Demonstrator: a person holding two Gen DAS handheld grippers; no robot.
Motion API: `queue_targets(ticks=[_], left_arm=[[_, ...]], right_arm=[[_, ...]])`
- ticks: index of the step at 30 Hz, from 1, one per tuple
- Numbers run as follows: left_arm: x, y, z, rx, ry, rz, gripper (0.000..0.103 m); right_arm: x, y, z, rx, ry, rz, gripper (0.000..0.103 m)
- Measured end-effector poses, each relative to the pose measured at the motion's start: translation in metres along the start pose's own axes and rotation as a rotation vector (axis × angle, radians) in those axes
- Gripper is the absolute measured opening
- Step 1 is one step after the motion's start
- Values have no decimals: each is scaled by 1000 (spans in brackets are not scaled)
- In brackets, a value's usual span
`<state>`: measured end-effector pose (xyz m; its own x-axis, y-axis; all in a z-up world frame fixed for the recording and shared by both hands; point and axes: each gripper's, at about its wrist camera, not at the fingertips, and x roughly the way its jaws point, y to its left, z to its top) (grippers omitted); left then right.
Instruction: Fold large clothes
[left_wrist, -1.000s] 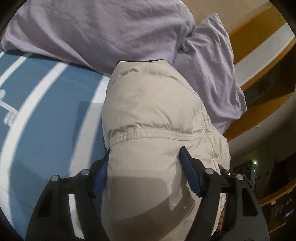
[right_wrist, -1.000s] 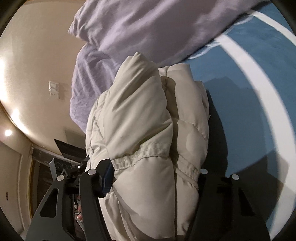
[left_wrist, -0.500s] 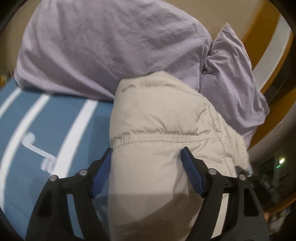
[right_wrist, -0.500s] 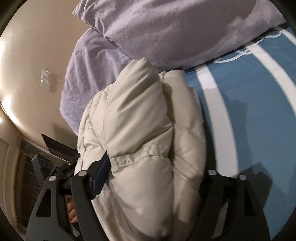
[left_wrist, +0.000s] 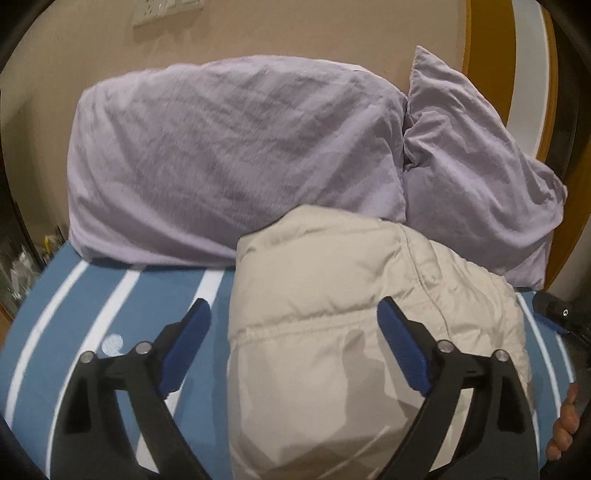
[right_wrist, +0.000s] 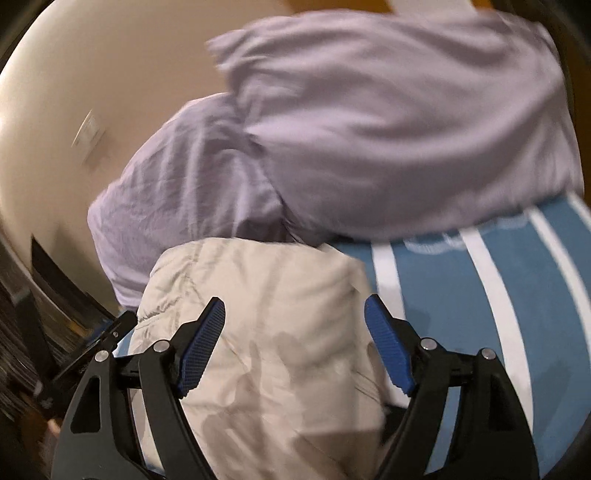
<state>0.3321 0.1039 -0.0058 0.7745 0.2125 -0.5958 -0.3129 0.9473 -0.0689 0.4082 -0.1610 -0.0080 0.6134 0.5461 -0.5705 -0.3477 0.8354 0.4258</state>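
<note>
Jacket: a beige puffy jacket (left_wrist: 332, 332), folded into a thick bundle, lies on the bed (left_wrist: 92, 332), on the blue sheet with white stripes. Its far end butts against the lilac pillows.

Jacket, right view: same bundle (right_wrist: 266, 332), picture blurred; quilted seams barely readable.

Left claw (left_wrist: 291, 332): jaws wide apart and just been opening. The bundle sits between them. Left pad (left_wrist: 184, 347) stands clear of the fabric, over blue sheet. Right pad (left_wrist: 402, 350) sits over the jacket's top face; touching or not, cannot tell. No grip on the cloth.

Right claw (right_wrist: 295, 332): jaws also spread, having just been opening. Both blue pads (right_wrist: 201, 347) hang in front of the jacket's top with fabric between them; no pinch visible, cloth lies slack.

Pillows: a large lilac pillow (left_wrist: 229, 158) lies along the beige wall (left_wrist: 295, 33); a smaller one (left_wrist: 476, 177) leans beside it, touching it and just behind the jacket.

Wall: pale switch plate (left_wrist: 166, 9) at the top of the left view.

Person: fingers of a hand (left_wrist: 563, 424) show at the lower right edge of the left view, beside the jacket.
</note>
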Motion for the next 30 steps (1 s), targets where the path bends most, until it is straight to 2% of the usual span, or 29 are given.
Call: queue_targets(ticks=[5,7,9,12,22,30], left_arm=[[10,-12,3,47,-14,57,98],[18,-14,1,67,0,75,98],[27,-14,-5,80,19,81,98],[33,-9,-12,55,18,46,100],[51,-4,-23,-5,49,-47,101],[55,-5,-28,-1,29,-40,101]], right_arm=[[19,38,4,-173,-77,-123,79],[31,42,1,-223,-85,-180,77],[40,39,-3,-241,-65,-202,75],[57,29,-13,-241,-25,-210,74],[70,14,-25,-216,-15,-188,77],[77,12,-26,-199,-15,-177,79]])
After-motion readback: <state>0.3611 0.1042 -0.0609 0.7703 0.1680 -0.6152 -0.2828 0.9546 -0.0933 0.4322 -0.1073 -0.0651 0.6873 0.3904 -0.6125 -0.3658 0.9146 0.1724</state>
